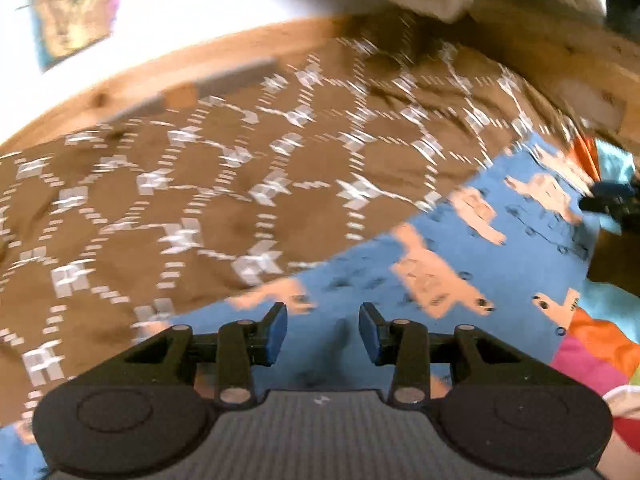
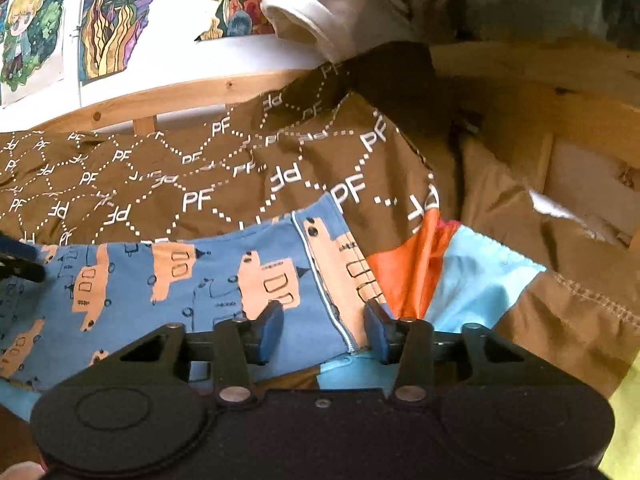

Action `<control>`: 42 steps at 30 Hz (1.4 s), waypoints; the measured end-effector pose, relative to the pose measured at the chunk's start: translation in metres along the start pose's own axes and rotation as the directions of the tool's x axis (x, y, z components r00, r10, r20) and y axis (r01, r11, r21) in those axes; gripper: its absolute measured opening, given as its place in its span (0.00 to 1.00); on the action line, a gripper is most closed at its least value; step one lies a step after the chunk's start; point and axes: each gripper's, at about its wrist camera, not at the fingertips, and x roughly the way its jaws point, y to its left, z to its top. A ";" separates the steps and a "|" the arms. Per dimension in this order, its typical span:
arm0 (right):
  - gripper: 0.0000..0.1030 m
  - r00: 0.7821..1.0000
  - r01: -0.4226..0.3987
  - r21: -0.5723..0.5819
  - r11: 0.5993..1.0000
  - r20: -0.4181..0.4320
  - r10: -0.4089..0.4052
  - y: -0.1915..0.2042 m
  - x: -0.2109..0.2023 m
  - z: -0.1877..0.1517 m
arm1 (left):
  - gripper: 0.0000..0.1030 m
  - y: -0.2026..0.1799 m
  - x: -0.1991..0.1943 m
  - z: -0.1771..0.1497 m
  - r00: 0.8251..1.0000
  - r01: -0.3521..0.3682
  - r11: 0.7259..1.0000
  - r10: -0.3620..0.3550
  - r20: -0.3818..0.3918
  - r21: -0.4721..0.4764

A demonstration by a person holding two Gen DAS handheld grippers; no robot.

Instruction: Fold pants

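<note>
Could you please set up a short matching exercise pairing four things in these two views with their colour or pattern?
Things:
1. pants
2. bedspread
3. bed frame
4. finger pads

Descriptions:
A. bare pale wood
B. dark blue
C. brown with white dotted lines and PF letters
D. blue with peach vehicle shapes

Pairs: 1-D, 2-C, 3-A, 4-B
</note>
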 end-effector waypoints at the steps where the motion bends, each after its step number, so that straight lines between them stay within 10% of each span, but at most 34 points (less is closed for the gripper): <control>1: 0.63 1.000 -0.001 0.010 1.000 0.008 0.001 0.003 -0.003 0.000 | 0.43 0.012 -0.007 0.000 1.000 -0.011 1.000 0.011 0.017 -0.014; 8: 0.72 0.998 -0.055 -0.027 0.998 0.028 0.056 0.039 -0.008 -0.008 | 0.43 0.082 0.000 0.012 0.991 -0.121 0.993 0.121 -0.053 0.001; 18: 0.72 0.996 -0.084 -0.131 0.988 0.006 0.085 0.056 0.002 -0.018 | 0.25 0.096 0.035 0.019 0.954 -0.055 0.998 0.064 -0.292 0.037; 21: 0.72 0.996 -0.093 -0.109 0.990 0.000 0.094 0.052 0.002 -0.018 | 0.07 0.090 0.038 0.019 0.952 -0.089 0.995 0.100 -0.291 0.050; 27: 0.62 0.997 -0.051 -0.087 0.995 -0.061 0.046 0.044 0.010 -0.019 | 0.05 0.072 0.034 0.018 0.943 -0.243 0.964 0.262 -0.204 0.111; 32: 0.64 0.997 -0.054 -0.094 0.994 -0.057 0.049 0.046 0.005 -0.017 | 0.20 0.053 0.033 0.010 0.926 -0.314 0.933 0.342 -0.162 0.176; 34: 0.70 0.998 -0.057 -0.032 0.998 -0.040 0.056 0.039 -0.006 -0.012 | 0.45 0.039 0.022 0.015 0.927 -0.340 0.927 0.359 -0.112 0.160; 42: 0.75 1.000 0.014 0.162 0.987 0.021 -0.018 -0.009 -0.021 0.006 | 0.46 -0.057 0.026 0.066 1.000 -0.006 0.990 0.004 0.013 0.139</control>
